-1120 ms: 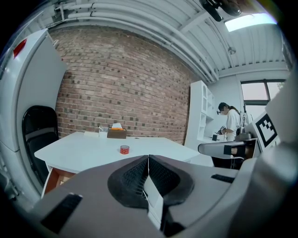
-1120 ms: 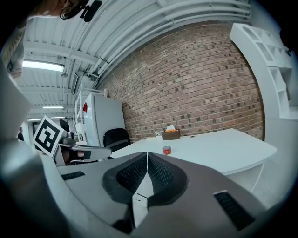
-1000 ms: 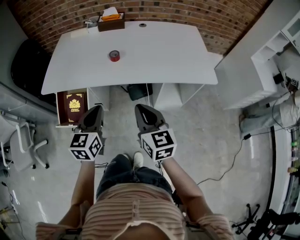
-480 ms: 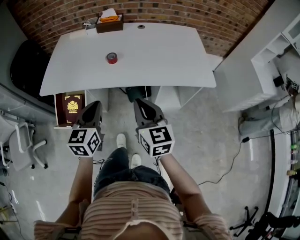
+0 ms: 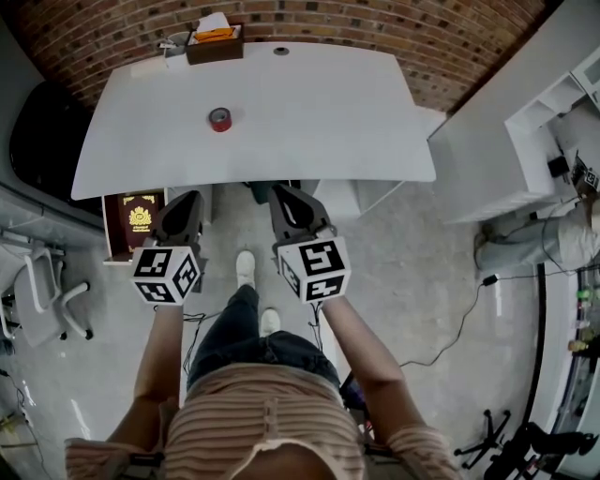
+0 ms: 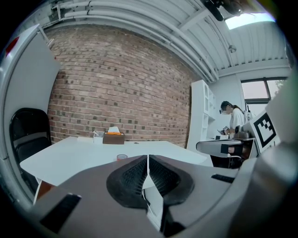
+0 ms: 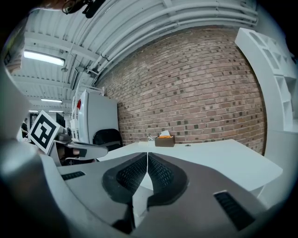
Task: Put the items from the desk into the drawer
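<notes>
Student: Brick wall [image 5: 309, 23] runs along the top of the head view, with a white desk [image 5: 309, 141] in front of it. What lies on the desk?

Tutor: 1 red tape roll [image 5: 220, 119] lies left of centre, alone on the bare top. At the far edge, by the wall, stands a brown tissue box [image 5: 214, 42], with a small pale container [image 5: 174, 44] just beside it on its left.

Student: And the drawer?

Tutor: Drawer [image 5: 122, 260]: pulled out under the desk's left end. 1 maroon booklet [image 5: 138, 217] with a gold crest lies flat inside it. A black chair [image 5: 42, 131] stands off the desk's left side.

Student: How do the 2 grippers stand?

Tutor: Left gripper [image 5: 187, 199] and right gripper [image 5: 284, 195] are held side by side over the floor. Their tips are at the desk's near edge, well apart from the tape roll. The left one is just beside the drawer's right side. In each gripper's own view the 2 ribbed pads meet along a thin line, with nothing between them. The left gripper view shows the tape roll just above the closed jaws and the tissue box beyond it. The right gripper view shows the tissue box at the desk's far edge.
</notes>
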